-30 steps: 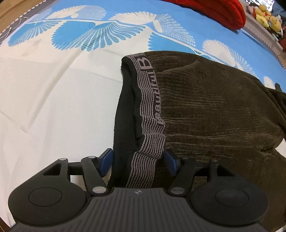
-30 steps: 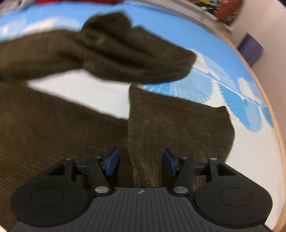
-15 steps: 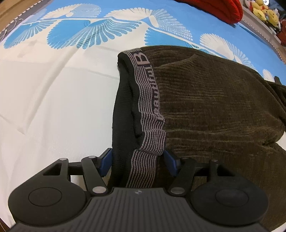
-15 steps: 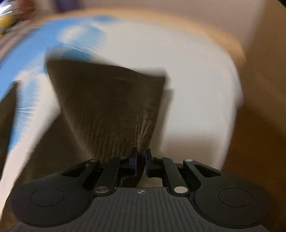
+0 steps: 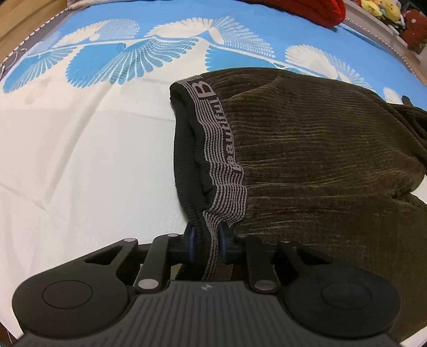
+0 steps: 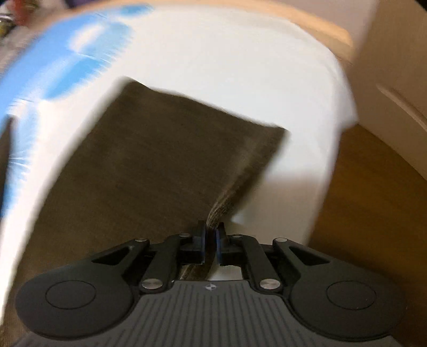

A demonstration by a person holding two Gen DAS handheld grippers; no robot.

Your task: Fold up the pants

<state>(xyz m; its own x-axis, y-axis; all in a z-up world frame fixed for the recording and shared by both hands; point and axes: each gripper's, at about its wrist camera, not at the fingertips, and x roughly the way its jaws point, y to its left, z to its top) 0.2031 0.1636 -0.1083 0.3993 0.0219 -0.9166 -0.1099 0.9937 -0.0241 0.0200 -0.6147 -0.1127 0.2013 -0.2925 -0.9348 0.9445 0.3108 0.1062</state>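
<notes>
While spread over bed with white and blue fan-print sheet (image 5: pixel 80 149), dark olive-brown ribbed corduroy pants (image 5: pixel 320 160) are held at two places. Grey striped elastic waistband (image 5: pixel 221 149) with lettering is pinched by left claw (image 5: pixel 206 240), blue pads pressed onto fabric. Pant-leg hem edge (image 6: pixel 240 186) is pinched by right claw (image 6: pixel 210 240), pressed nearly together; view blurred. Red knit item (image 5: pixel 307 10) is seen at far edge.

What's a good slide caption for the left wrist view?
Left gripper clamps the striped waistband of brown pants on the bedsheet.
</notes>
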